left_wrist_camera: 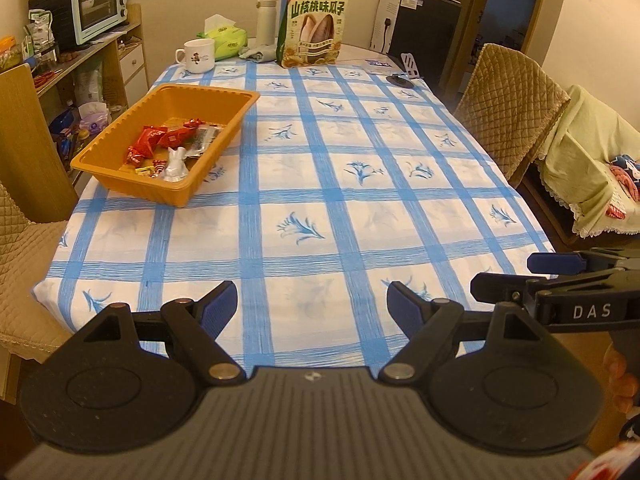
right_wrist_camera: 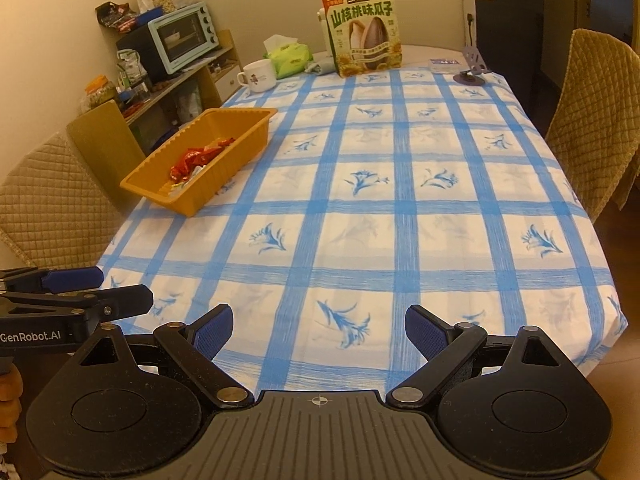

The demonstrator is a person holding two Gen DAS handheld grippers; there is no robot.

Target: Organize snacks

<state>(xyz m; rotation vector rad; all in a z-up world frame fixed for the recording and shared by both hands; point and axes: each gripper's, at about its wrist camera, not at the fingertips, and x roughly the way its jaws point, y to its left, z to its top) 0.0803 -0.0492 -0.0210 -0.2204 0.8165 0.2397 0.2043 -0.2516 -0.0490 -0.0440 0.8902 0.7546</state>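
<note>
The orange plastic tray (left_wrist_camera: 224, 98) serves as the landmark here: it sits toward the left edge of the bench (left_wrist_camera: 360, 208), which is covered by a blue-and-white checked cloth, and it already holds the loose snacks, red-wrapped candies (left_wrist_camera: 154, 140) heaped toward its near end with a silver-wrapped piece (left_wrist_camera: 175, 165) and a few small sweets beside them. That gathering suggests the tray is the collecting bin, set within easy reach of the left side. Well beyond the tray, at the far end of the bench, a green bag of sunflower seeds (left_wrist_camera: 314, 26) stands upright, likely too big for the tray or simply left out of the sorting. To the left of that bag stand a white mug (left_wrist_camera: 196, 56), a green tissue pack (left_wrist_camera: 226, 38) and a white flask (left_wrist_camera: 266, 18), household clutter rather than snacks. The cloth between the tray and the near edge is bare of wrappers, so by my reading the sorting is finished or nearly so. The left hand-held gripper (left_wrist_camera: 312, 308) hovers over the near edge, nearer than the tray, its blue pads spread wide with nothing between them. The right hand-held gripper (right_wrist_camera: 319, 332) hangs just beside it, also spread apart and empty, both aimed down the bench as if parked with nothing to carry.
</note>
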